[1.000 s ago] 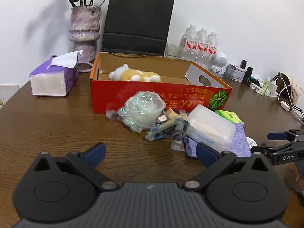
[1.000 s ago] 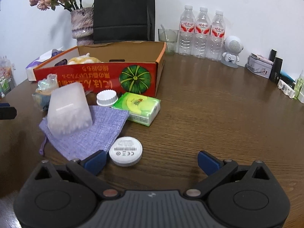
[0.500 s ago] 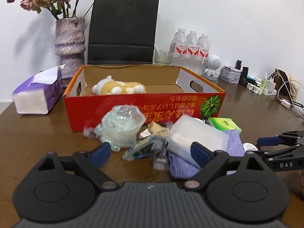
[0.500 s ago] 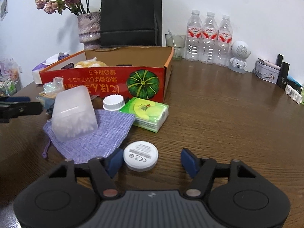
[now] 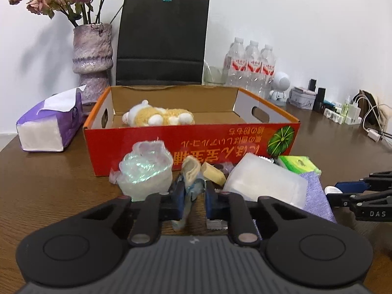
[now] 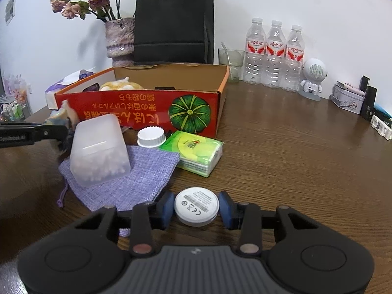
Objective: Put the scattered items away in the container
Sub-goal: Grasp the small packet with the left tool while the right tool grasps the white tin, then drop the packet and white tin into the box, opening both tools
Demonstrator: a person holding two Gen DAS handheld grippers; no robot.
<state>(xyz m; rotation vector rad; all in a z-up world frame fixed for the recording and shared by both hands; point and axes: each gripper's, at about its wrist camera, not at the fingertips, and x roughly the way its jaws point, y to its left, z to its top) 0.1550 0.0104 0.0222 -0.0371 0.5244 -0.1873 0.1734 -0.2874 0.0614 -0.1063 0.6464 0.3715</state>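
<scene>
One red box (image 5: pixel 152 147) sits mid-frame on the table (image 5: pixel 49 183) in both views, open-topped, with one plush toy (image 5: pixel 159 116) lying inside at its left end. Before the box lies the scatter: one crinkled clear bag (image 5: pixel 144 174), one frosted tub (image 6: pixel 98 152) on one purple pouch (image 6: pixel 137 178), one white cap (image 6: pixel 151 136), one green tissue pack (image 6: pixel 193 154) and one white disc (image 6: pixel 196 205).

The left gripper (image 5: pixel 194 193), at lower centre of its own view, has just been closing; its blue pads now pinch a small blue wrapper (image 5: pixel 193 187) with a tan piece sticking up above it. The right gripper (image 6: pixel 196 207) has also just been closing, with the disc between its pads; the pads sit right at the disc's edges, but whether they press on it I cannot tell.

Behind the box stand one vase (image 5: pixel 93 56) of dried roses, one black bag (image 5: pixel 161 41), one glass (image 6: pixel 230 61), three bottles (image 6: pixel 274 56) and one white robot figure (image 6: pixel 312 78).

Only the left view shows the purple tissue box (image 5: pixel 49 125) in full and the chargers and cables (image 5: pixel 362 120) at right. Only the right view shows the cap and disc clearly; in the left view the tub hides most of them.
</scene>
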